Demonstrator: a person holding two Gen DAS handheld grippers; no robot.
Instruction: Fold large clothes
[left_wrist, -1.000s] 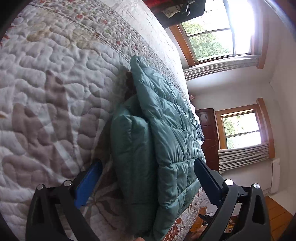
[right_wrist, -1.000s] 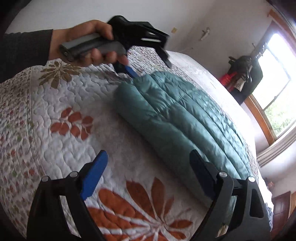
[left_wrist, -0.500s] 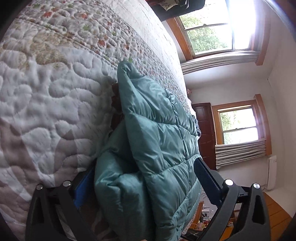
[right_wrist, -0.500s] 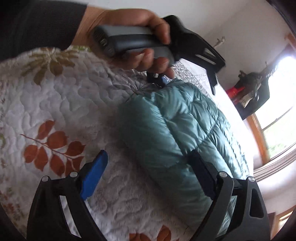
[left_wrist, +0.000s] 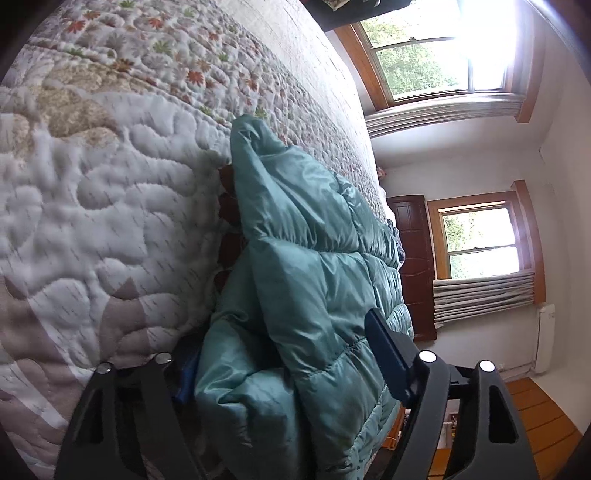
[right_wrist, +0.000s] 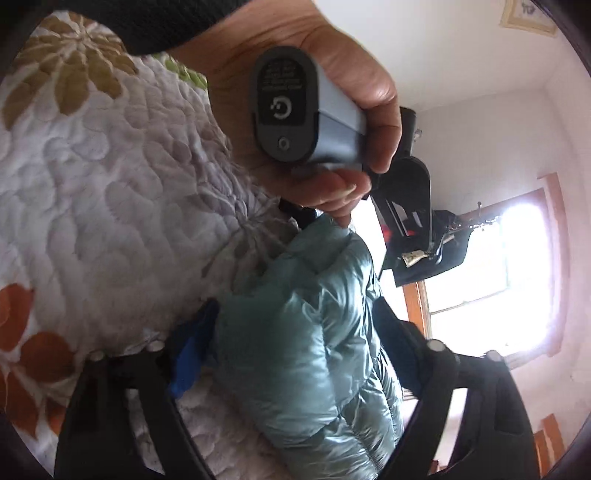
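Jacket (left_wrist: 306, 280), teal puffer, folded on the quilted bed (left_wrist: 110, 206). We see the left gripper (left_wrist: 284, 373) clamped around its bunched end, and the right gripper (right_wrist: 295, 354) squeezing the puffy edge between blue pads (right_wrist: 188, 362). Hand (right_wrist: 295, 92) grips the left tool's handle just above the jacket.

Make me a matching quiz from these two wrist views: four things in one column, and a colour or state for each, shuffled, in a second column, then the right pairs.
Things:
1. puffer jacket
2. quilt
3. left gripper
4. door

Colour or state:
A. dark brown wood
B. closed around a thick fold of cloth
C. teal, shiny, folded in layers
D. white, stitched, with leaf and flower prints

Pairs: 1-C, 2-D, 3-B, 4-A
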